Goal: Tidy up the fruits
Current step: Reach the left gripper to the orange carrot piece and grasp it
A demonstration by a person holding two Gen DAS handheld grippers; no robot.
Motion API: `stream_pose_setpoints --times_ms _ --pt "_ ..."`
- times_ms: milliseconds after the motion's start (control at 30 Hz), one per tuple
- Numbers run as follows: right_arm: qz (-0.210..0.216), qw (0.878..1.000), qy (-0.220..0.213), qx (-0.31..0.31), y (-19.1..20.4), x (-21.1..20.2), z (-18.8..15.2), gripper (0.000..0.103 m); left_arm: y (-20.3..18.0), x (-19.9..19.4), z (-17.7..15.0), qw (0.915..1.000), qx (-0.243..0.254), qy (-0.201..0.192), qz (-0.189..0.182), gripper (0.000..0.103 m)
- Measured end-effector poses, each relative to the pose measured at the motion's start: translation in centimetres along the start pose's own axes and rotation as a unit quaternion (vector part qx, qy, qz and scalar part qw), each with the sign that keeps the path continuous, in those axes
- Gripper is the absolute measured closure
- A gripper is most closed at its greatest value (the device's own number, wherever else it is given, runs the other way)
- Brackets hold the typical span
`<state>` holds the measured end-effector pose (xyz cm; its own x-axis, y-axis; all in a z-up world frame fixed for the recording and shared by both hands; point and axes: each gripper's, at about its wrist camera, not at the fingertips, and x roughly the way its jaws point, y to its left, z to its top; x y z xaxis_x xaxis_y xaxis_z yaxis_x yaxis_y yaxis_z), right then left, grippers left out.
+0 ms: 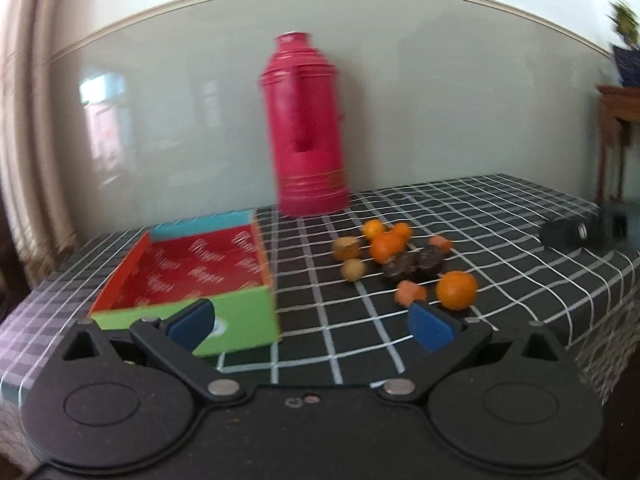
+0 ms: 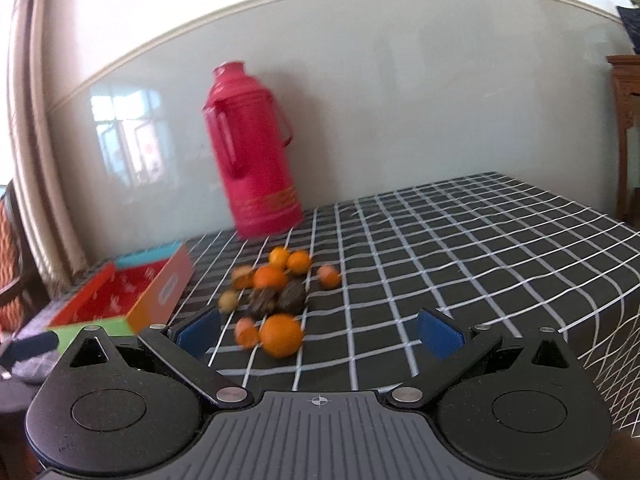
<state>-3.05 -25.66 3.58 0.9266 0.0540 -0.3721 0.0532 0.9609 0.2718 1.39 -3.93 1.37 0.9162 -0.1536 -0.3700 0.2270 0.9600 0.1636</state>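
A pile of small fruits (image 1: 390,250) lies on the black checked tablecloth: oranges, two dark brown fruits (image 1: 414,264), a pale round one (image 1: 353,269). One orange (image 1: 456,290) lies nearest, with a small pinkish fruit (image 1: 410,292) beside it. An open shallow box (image 1: 192,268) with a red inside stands left of the pile. My left gripper (image 1: 312,328) is open and empty, short of the box and fruits. In the right wrist view the pile (image 2: 276,284), the near orange (image 2: 281,335) and the box (image 2: 128,296) show. My right gripper (image 2: 320,334) is open and empty, just before the near orange.
A tall red thermos (image 1: 306,128) stands at the back against the wall, also in the right wrist view (image 2: 254,156). The other gripper's dark tip (image 1: 580,232) shows at the table's right. The table (image 2: 500,248) drops off at the right. A wooden stand (image 1: 618,140) is beyond.
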Motion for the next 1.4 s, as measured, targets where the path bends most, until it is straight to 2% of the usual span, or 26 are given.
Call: stream_pose_setpoints --times_ms 67,133,200,233,400,533,733,833,967,1100,1167,1267,1400 --pt "-0.014 1.0 -0.011 -0.002 -0.3 0.1 0.6 0.0 -0.8 1.0 0.6 0.9995 0.025 -0.002 -0.019 0.008" --pt "-0.025 1.0 -0.019 -0.006 -0.7 0.3 1.2 0.0 -1.5 2.2 1.3 0.9985 0.04 0.004 -0.038 0.019" --pt "-0.03 0.999 -0.026 -0.005 -1.0 0.5 1.5 0.0 -1.9 3.8 1.8 0.9968 0.043 0.023 -0.064 0.04" --pt "-0.032 0.999 -0.028 -0.003 -1.2 0.5 1.5 0.0 -2.0 4.7 2.0 0.9958 0.041 0.032 -0.076 0.044" --pt "-0.028 0.999 -0.033 -0.003 -1.7 0.8 1.2 0.0 -3.0 7.2 1.8 0.9936 0.054 0.038 -0.092 0.044" --pt "-0.046 0.998 -0.033 -0.018 -1.2 1.3 1.2 0.0 -3.7 8.3 1.4 0.9912 0.062 0.053 -0.105 0.044" --pt "-0.053 0.998 -0.037 -0.021 -1.4 2.3 2.7 0.0 -3.8 10.0 1.0 0.9891 0.057 0.072 -0.115 0.047" --pt "-0.052 0.997 -0.051 -0.027 -1.3 2.8 3.8 0.0 -3.9 10.7 0.9 0.988 0.054 0.078 -0.122 0.053" --pt "-0.054 0.996 -0.058 -0.041 -0.9 4.3 5.3 0.0 -4.2 11.6 0.7 0.9856 0.046 0.089 -0.136 0.069" --pt "-0.063 0.994 -0.076 -0.056 -0.8 5.0 4.6 0.0 -4.6 11.7 0.5 0.9853 0.046 0.085 -0.141 0.079" --pt "-0.06 0.994 -0.067 -0.061 -0.9 5.6 3.6 0.0 -4.6 11.8 0.4 0.9852 0.039 0.083 -0.144 0.083" --pt "-0.046 0.997 -0.031 -0.054 -1.0 6.8 3.1 0.0 -4.7 11.7 0.3 0.9862 0.036 0.078 -0.141 0.083" --pt "-0.053 0.997 -0.014 -0.049 -1.5 7.5 2.8 0.0 -4.7 11.0 0.4 0.9883 0.035 0.061 -0.135 0.083"
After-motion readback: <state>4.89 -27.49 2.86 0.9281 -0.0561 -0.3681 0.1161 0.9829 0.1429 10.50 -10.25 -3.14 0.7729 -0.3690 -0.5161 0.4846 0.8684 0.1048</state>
